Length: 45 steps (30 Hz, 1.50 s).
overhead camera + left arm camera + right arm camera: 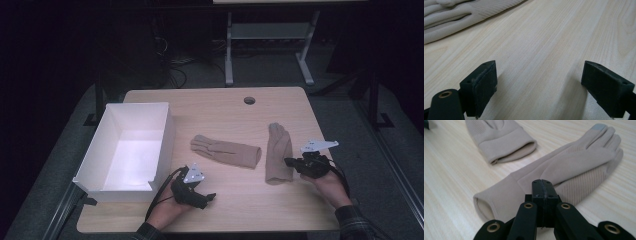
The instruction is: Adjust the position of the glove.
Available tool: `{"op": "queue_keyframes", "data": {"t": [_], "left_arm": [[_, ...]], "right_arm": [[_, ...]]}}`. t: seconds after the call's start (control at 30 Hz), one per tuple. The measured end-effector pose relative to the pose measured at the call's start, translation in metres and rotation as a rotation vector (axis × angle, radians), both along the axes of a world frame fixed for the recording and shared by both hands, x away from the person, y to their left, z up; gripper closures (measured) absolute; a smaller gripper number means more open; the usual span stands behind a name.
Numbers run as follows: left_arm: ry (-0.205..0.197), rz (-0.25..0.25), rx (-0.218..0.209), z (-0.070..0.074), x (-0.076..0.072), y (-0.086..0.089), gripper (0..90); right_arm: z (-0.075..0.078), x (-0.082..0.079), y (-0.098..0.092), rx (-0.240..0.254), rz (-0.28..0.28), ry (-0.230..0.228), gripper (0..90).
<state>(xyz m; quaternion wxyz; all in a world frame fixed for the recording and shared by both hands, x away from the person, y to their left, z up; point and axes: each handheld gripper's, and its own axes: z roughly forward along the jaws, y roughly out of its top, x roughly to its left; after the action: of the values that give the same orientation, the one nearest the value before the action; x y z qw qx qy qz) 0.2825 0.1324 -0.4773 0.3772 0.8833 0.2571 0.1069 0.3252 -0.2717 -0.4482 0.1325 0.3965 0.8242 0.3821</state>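
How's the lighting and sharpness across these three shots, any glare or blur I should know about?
High view: dim, with a dark surround; the white box glares inside, and the gloves look soft. Left gripper view: bright and even; the open jaws cast soft shadows on the table. Right gripper view: the nearer glove is sharp; the shut right gripper blurs slightly.
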Motion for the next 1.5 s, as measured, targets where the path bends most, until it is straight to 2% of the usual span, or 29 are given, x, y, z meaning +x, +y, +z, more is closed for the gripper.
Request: {"op": "queue_keyframes", "data": {"t": [0.23, 0.3, 0.37, 0.47, 0.93, 1.27, 1.43, 1.5], "left_arm": [[0.001, -0.001, 0.003, 0.000, 0.000, 0.000, 12.6], [0.001, -0.001, 0.002, 0.000, 0.000, 0.000, 12.6], [0.002, -0.001, 0.003, 0.000, 0.000, 0.000, 12.6], [0.001, -0.001, 0.003, 0.000, 0.000, 0.000, 12.6], [0.000, -0.002, 0.003, 0.000, 0.000, 0.000, 12.6], [0.001, 0.000, 0.004, 0.000, 0.000, -0.001, 12.6], [0.003, 0.003, 0.003, 0.000, 0.000, -0.002, 12.6], [0.003, 0.003, 0.003, 0.000, 0.000, -0.002, 12.6]], "right_arm": [[0.004, 0.012, 0.001, 0.007, 0.000, -0.004, 90.0], [0.005, 0.015, 0.002, 0.026, -0.005, -0.001, 90.0], [0.005, 0.019, 0.003, 0.019, 0.000, 0.000, 89.9], [0.006, 0.024, 0.005, 0.035, 0.002, 0.009, 89.9], [-0.005, 0.049, 0.020, 0.009, -0.009, 0.026, 88.0], [-0.012, 0.054, 0.021, -0.006, -0.008, 0.048, 90.0], [-0.020, 0.056, 0.024, -0.034, 0.003, 0.062, 90.0], [-0.021, 0.055, 0.024, -0.027, -0.002, 0.072, 90.0]]}}
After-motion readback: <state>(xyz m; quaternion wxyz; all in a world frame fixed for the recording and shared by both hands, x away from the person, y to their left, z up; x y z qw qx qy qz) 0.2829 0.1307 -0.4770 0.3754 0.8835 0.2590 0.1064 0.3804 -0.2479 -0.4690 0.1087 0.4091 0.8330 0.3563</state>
